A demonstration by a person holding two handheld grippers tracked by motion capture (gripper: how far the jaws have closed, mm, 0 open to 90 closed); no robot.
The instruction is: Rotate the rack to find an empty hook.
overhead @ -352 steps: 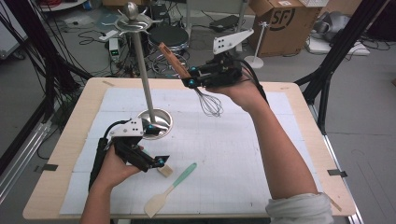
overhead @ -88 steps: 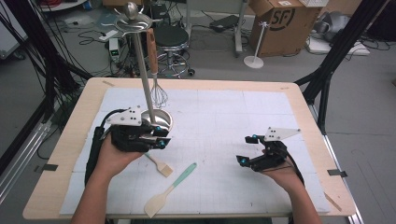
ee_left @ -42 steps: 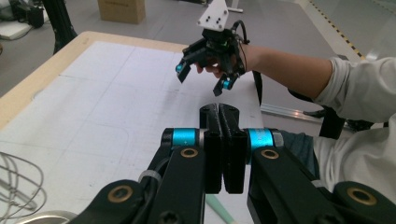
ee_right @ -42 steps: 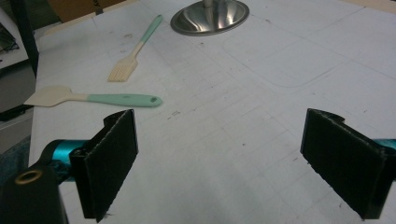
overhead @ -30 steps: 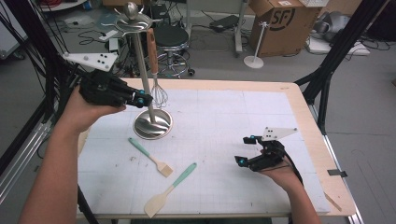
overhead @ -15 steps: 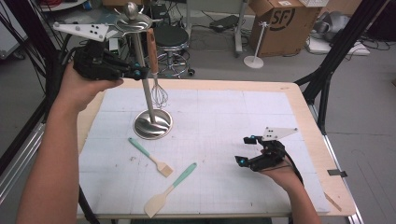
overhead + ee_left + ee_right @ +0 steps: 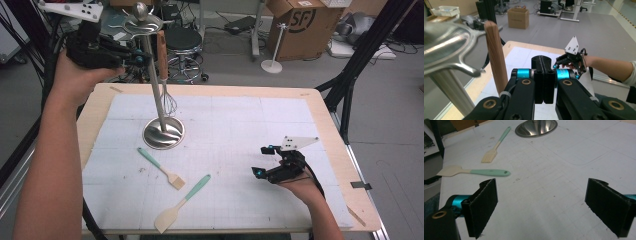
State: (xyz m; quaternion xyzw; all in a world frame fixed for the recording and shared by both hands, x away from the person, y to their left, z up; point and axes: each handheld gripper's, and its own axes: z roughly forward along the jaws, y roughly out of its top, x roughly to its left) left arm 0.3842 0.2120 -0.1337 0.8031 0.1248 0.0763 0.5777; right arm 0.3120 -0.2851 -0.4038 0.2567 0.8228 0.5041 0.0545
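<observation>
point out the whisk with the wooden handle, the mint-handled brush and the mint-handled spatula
wooden-handled wire whisk (image 7: 163, 55), high view, on its handle
mint-handled brush (image 7: 150, 159), high view, on its handle
mint-handled cream spatula (image 7: 487, 172), right gripper view, on its handle

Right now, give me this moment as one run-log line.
left gripper: shut, empty, raised beside rack top | whisk: hanging on rack | right gripper: open, empty, over mat | brush, spatula: lying on mat

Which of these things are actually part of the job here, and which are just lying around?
Part of the job:
- metal utensil stand
- wooden-handled whisk hanging on it
- brush and spatula on the table

Just lying about:
- cardboard box
- stool
- floor cables
</observation>
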